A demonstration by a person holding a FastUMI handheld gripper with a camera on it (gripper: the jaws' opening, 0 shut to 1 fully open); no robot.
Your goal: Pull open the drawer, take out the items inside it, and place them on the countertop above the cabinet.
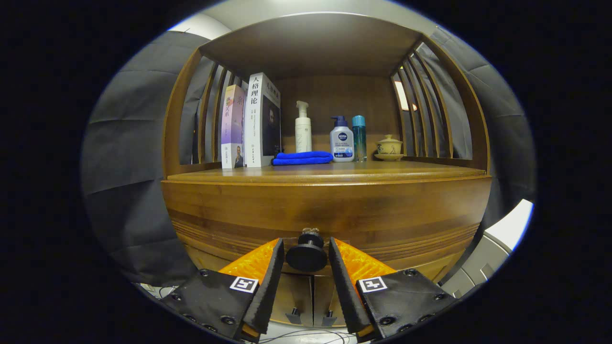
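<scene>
The wooden countertop [382, 173] carries two upright books [251, 124] on one side, then a folded blue cloth [302, 158], a white pump bottle [303, 127], a lotion bottle [342, 140], a teal bottle [359, 136] and a lidded cup on a saucer [389, 148].

The gripper [306, 255] has its fingers spread either side of the drawer knob [306, 255], not pressing it.

Tall white book [256, 119], upper left of centre: spine reads 人格理论. Square black-and-white coded markers sit on both halves of the gripper [306, 242]. Its fingers closely flank the round black drawer knob [306, 258], contact unclear.
</scene>
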